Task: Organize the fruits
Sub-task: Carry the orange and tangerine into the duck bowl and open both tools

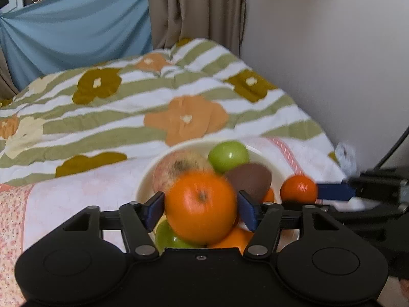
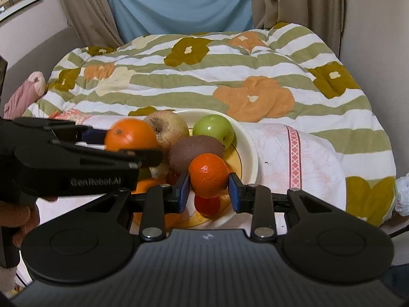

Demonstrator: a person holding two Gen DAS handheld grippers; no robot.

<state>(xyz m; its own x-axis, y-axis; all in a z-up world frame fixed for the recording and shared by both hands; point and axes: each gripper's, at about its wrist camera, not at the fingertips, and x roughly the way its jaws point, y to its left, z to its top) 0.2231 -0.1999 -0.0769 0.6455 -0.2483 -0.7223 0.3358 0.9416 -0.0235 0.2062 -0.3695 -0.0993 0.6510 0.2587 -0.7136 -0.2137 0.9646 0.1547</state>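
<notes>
A cream plate [image 1: 145, 179] [image 2: 249, 151] on the bed holds several fruits: a blotchy apple [image 1: 176, 166] [image 2: 166, 126], a green apple [image 1: 228, 155] [image 2: 213, 129], a brown kiwi [image 1: 251, 179] [image 2: 194, 151] and more fruit underneath. My left gripper [image 1: 202, 208] [image 2: 102, 138] is shut on a large orange [image 1: 200, 206] [image 2: 130, 134] above the plate's near side. My right gripper [image 2: 209, 192] [image 1: 332, 192] is shut on a small tangerine [image 2: 208, 175] [image 1: 299, 188] above the plate's right side.
The plate rests on a pale pink towel [image 2: 294, 158] over a striped floral duvet [image 2: 230, 76]. A wall [image 1: 332, 38] rises to the right, curtains [image 2: 179, 5] hang behind the bed. A pink soft thing [image 2: 25, 94] lies at the left.
</notes>
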